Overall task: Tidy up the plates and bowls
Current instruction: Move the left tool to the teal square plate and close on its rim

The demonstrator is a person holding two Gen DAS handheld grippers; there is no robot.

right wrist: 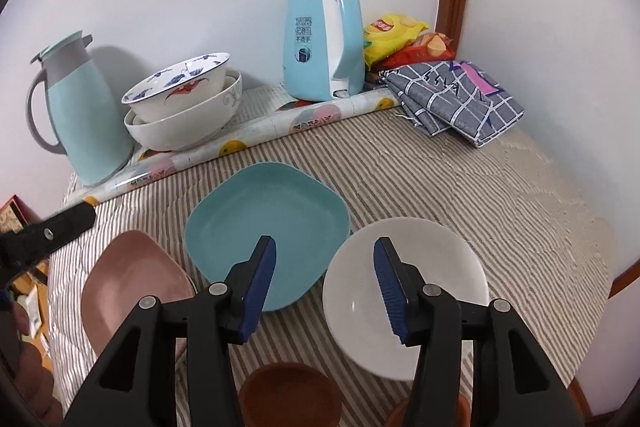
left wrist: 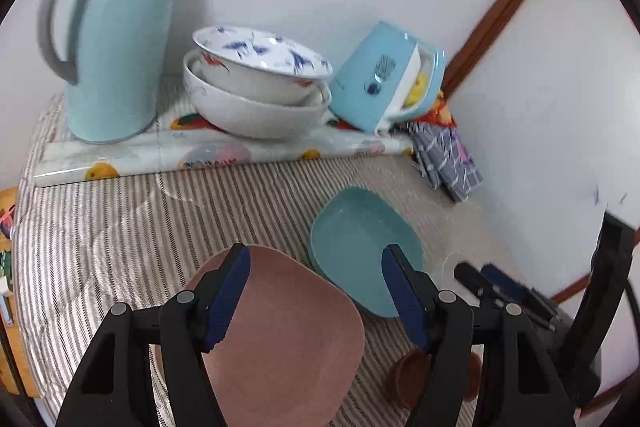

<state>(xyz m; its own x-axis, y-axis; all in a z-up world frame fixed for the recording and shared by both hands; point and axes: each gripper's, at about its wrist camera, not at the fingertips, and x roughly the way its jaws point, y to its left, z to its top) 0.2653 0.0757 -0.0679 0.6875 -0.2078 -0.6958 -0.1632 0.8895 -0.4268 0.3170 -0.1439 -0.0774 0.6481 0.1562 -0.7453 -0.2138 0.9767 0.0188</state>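
Sitting on the striped bench point(right wrist: 460, 187) under two hand-held rigs: a stack of large patterned bowls point(right wrist: 184, 107) at the back wall, between a mint thermos jug point(right wrist: 80, 115) and a blue kettle point(right wrist: 320, 47), well apart from the loose dishes in front. Lying nearest the middle, a teal plate point(right wrist: 264, 227), flat and rounded-square; just beside it on the left, a pink plate point(left wrist: 280, 327) of the same shape, tilted with one edge raised; on the right, a white bowl point(right wrist: 404, 291); at the near edge, small brown dishes point(right wrist: 288, 391), partly hidden. Hovering over the pink plate, left tongs point(left wrist: 316, 291) spread wide, gripping nothing; hanging between teal plate and white bowl, right tongs point(right wrist: 324, 287) likewise spread and empty. Judging the step as nesting the matching plates: best done by closing on a rim edge rather than the flat face, lifting level, and lowering pink squarely onto teal so the corners line up. Worth keeping the free tongs clear of the white bowl, probably slick and easily nudged on cloth. Worth saving the brown dishes for last, being smallest.
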